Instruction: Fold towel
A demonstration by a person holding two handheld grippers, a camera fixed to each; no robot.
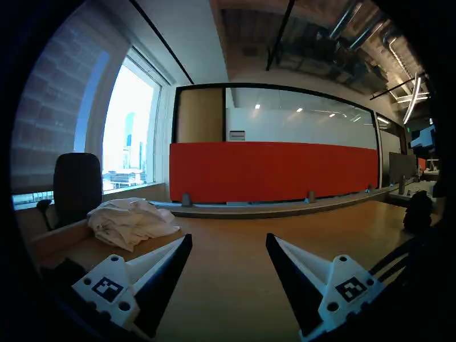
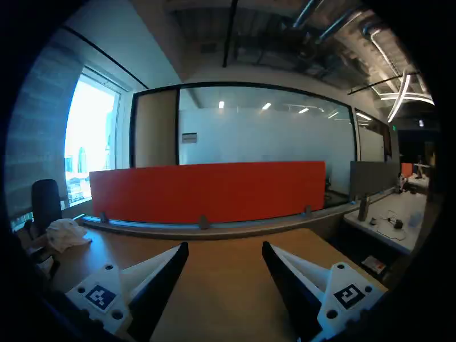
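No words, numbers or brand names can be read anywhere. A small pale rectangular sign (image 1: 237,135) on the frosted glass wall (image 1: 296,125) is too small to make out. The left gripper (image 1: 228,236) and right gripper (image 2: 224,244) carry black-and-white square coded markers (image 1: 107,288), patterns rather than letters.

1. An open-plan office: a long wooden desk (image 1: 239,239) runs ahead of the fingers (image 1: 165,268), backed by a red divider screen (image 1: 273,171).
2. Beyond the screen, a glass-walled room (image 1: 296,119).
3. Left of the fingers, a black office chair (image 1: 77,182) by a window (image 1: 128,137) with city buildings outside.
4. Right of them, a neighbouring desk (image 2: 399,236) with cables; exposed pipes (image 2: 302,20) and strip lights (image 2: 399,97) overhead.
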